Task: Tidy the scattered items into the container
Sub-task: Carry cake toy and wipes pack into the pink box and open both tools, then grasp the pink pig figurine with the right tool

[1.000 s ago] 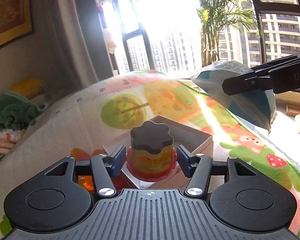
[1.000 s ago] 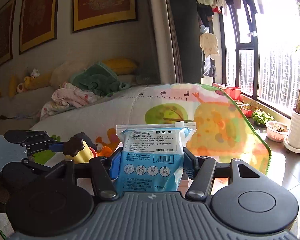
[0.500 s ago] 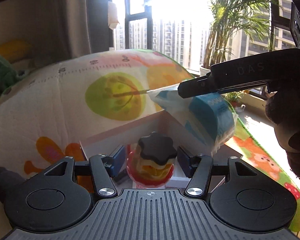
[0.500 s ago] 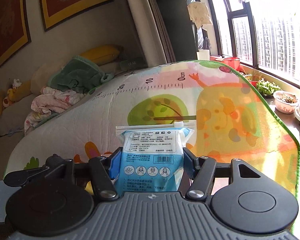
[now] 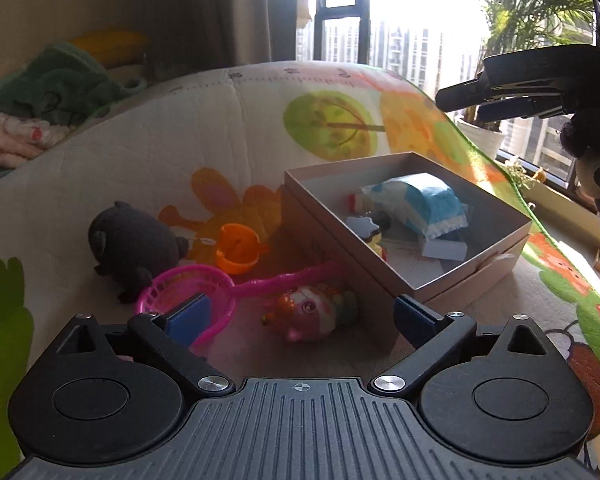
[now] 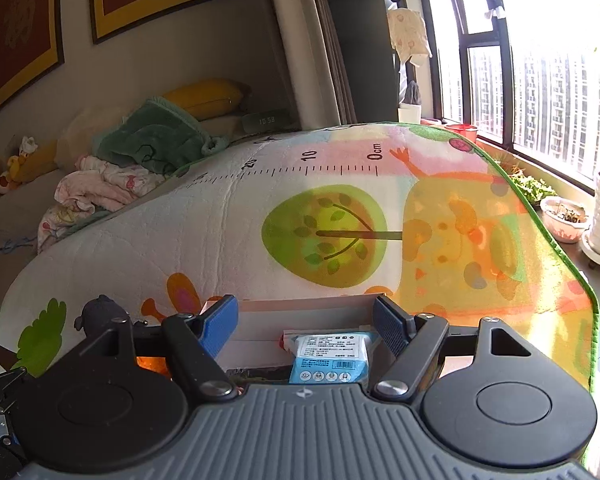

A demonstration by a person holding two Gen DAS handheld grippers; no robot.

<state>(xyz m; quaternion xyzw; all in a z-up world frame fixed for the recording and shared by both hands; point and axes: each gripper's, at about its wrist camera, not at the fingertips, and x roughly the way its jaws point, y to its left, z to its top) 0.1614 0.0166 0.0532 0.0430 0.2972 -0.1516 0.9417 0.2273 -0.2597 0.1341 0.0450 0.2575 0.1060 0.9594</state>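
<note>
Both held things have left the grippers: the blue packet (image 5: 418,208) and the dark-lidded toy jar (image 5: 370,231) now lie in the box (image 5: 412,286). Its long axis runs diagonally across the box floor. Having just been opening, the left gripper (image 5: 302,314) and right gripper (image 6: 305,322) stand spread and empty, the packet below the right one. Around the box, a pink net (image 5: 188,294) and fish toy (image 5: 312,314) lie on the play mat (image 5: 220,128) near a sunny window.
</note>
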